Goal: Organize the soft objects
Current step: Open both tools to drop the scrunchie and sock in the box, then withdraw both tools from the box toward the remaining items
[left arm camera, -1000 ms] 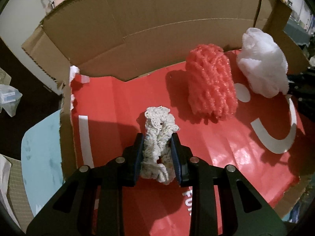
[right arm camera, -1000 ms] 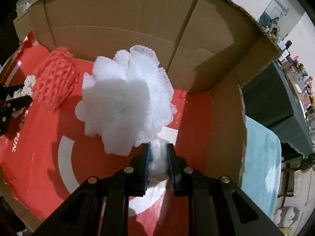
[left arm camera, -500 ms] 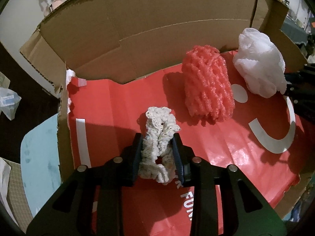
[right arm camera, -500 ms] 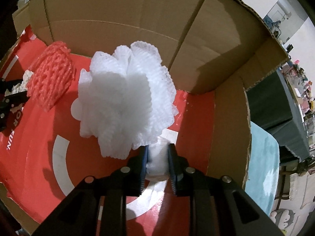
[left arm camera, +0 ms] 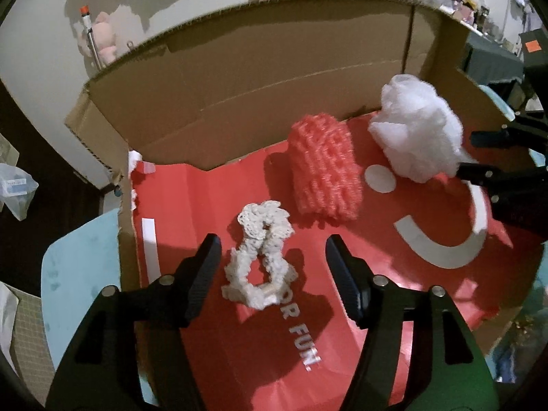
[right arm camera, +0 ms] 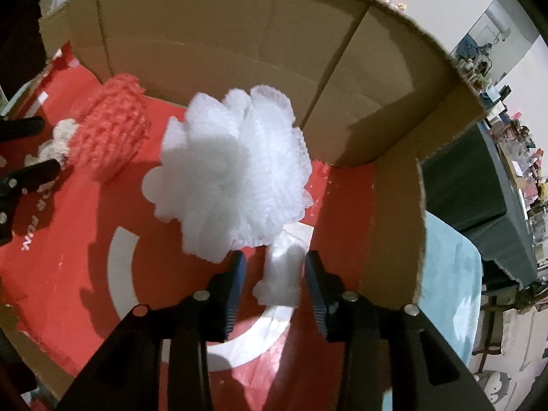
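Left wrist view showed the left gripper (left arm camera: pixel 270 260) spread around the scrunchie (left arm camera: pixel 259 268), left of the pink net (left arm camera: pixel 324 168); right gripper (right arm camera: pixel 274 275) stood spread around the white puff's (right arm camera: pixel 229 174) tail; all looked light, squashy; best pinched mid-body.

Box floor (left arm camera: pixel 212 205): red, white arc and lettering; walls plain brown. On it: cream crochet scrunchie (left arm camera: pixel 259 263), coral-pink foam net (left arm camera: pixel 323 167) with open mesh pattern, white mesh puff (right arm camera: pixel 233 174). Both grippers black: left gripper (left arm camera: pixel 270 260), right gripper (right arm camera: pixel 274 270).
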`<state>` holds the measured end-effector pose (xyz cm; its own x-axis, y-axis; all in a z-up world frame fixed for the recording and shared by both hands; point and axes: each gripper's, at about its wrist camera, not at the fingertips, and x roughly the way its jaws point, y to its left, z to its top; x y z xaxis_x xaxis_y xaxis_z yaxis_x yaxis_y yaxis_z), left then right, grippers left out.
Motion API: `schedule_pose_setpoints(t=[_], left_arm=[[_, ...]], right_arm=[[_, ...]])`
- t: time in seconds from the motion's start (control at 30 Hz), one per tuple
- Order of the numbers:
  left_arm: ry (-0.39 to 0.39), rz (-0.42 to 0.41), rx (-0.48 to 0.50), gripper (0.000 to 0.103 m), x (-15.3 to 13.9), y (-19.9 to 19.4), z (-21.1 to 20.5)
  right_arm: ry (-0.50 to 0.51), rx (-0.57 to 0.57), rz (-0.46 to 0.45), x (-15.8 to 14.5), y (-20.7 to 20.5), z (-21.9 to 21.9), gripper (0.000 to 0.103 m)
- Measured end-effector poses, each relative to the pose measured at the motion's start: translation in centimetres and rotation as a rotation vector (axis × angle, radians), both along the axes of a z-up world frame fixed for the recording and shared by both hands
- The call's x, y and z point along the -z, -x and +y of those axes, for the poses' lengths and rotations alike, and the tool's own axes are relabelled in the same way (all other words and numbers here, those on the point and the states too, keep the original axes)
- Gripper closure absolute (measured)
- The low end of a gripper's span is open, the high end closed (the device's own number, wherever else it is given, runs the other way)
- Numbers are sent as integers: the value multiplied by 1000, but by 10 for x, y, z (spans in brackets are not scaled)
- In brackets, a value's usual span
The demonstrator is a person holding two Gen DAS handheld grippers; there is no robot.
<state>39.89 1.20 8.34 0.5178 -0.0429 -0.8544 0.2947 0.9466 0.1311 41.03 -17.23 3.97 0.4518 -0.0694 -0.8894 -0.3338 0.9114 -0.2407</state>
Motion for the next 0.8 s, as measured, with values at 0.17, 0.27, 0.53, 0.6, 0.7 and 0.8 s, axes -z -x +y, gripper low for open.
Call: schedule_pose_setpoints(t=[0.17,0.27,0.53,0.6,0.7,0.8], left_arm=[[53,-58,-7,33,-26,31,-3],[97,-109,-2,31,-46,54,-2],[184,-287,17,19,-93,124,4],[217,-322,23,17,-103,145,4],[237,-375,34,15,-111,173,2],[262,-425,23,13,-117,204,2]], right_arm=[[-18,-4,-46,-22,19,-3,48],[-53,0,-85,-44,37,-8,39],[-149,-36,-234,-108,101,-17,20],[-174,-52,-284,-122,124,-19,13],[-225,-82,-362,-140,164,-20,9],[-265,-104,-420,-152,198,-22,4]])
